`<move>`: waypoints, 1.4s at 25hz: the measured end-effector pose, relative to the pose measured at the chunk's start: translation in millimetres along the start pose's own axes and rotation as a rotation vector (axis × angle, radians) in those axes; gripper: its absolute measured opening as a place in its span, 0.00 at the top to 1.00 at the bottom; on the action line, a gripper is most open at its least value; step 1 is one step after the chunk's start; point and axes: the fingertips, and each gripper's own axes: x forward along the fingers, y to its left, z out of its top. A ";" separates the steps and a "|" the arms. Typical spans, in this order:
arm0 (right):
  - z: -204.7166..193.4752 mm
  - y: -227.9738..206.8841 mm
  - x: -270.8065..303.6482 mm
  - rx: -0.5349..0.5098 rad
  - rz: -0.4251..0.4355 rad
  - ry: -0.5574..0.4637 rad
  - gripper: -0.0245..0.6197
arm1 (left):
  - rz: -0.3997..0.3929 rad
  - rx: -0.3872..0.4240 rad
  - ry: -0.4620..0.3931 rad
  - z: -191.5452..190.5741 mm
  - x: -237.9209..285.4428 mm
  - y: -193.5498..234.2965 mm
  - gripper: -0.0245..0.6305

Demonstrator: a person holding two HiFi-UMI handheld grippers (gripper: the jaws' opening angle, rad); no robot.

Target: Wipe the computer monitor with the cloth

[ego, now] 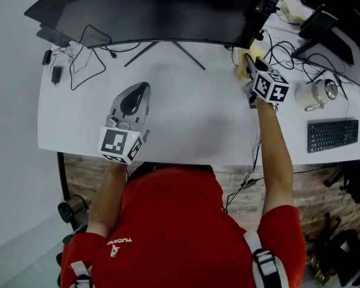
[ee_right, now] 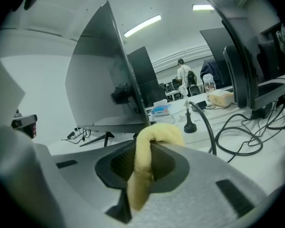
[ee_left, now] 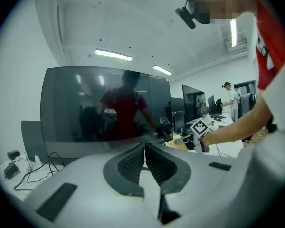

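Head view: a soft yellow cloth [ego: 255, 51] is clamped in the right claw [ego: 250, 62] beside the wide dark computer monitor's [ego: 162, 11] right end, at the white counter's [ego: 192, 122] far edge. The left claw [ego: 135, 98] is held with jaws together, empty. Flat, even strokes are advised.

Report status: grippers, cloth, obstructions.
Left gripper shut, empty, over the desk. Right gripper shut on yellow cloth, at monitor right end; contact unclear. Cables beside it on desk.
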 end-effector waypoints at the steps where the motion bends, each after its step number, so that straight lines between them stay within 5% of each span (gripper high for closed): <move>1: 0.2 1.8 0.6 0.002 0.002 -0.005 0.87 | 0.001 -0.001 0.001 -0.2 -0.7 1.3 0.95; 18: 0.1 54.8 28.4 0.020 -0.009 -0.029 0.87 | 0.017 -0.055 -0.014 -17.0 -31.2 63.2 0.95; 35: -13.2 286.4 167.1 0.006 -0.032 0.011 0.87 | 0.009 -0.098 -0.077 -50.9 -126.9 290.3 0.95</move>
